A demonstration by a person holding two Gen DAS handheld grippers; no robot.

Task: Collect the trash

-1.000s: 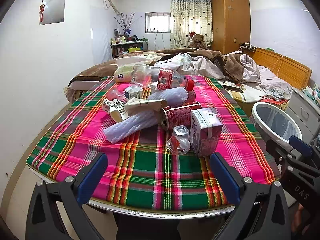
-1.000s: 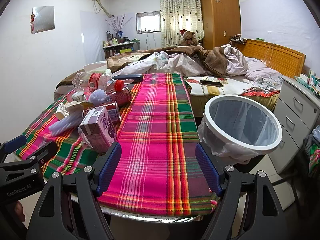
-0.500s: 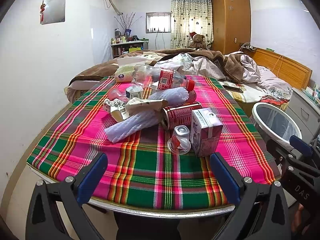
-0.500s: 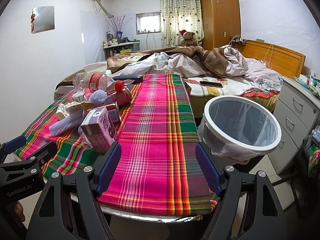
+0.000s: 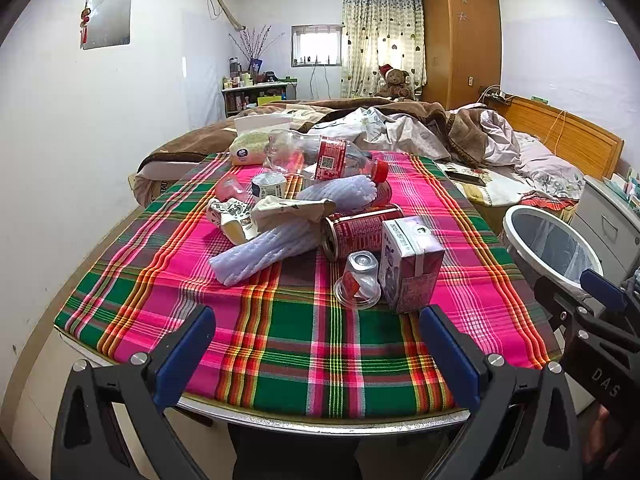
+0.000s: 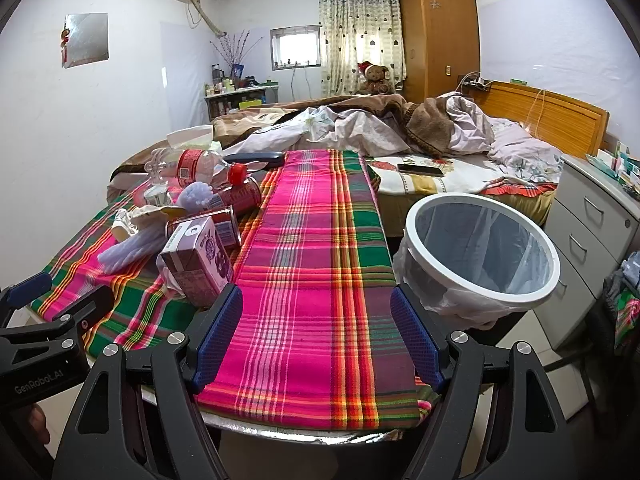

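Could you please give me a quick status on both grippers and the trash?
Left gripper open, empty. Right gripper open, empty. Trash pile with juice carton untouched on table; bin beside table, path clear.

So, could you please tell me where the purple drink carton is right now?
The purple drink carton stands near the table's front edge, right of the overturned clear cup and in front of the red can.

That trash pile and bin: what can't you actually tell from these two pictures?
- Bin: bottom hidden by its own rim and liner in both views, so contents unknown.
- Plastic cup: nearly hidden behind the carton in the right view.
- Can: label too small to read.
- Shelf: items too small and far.
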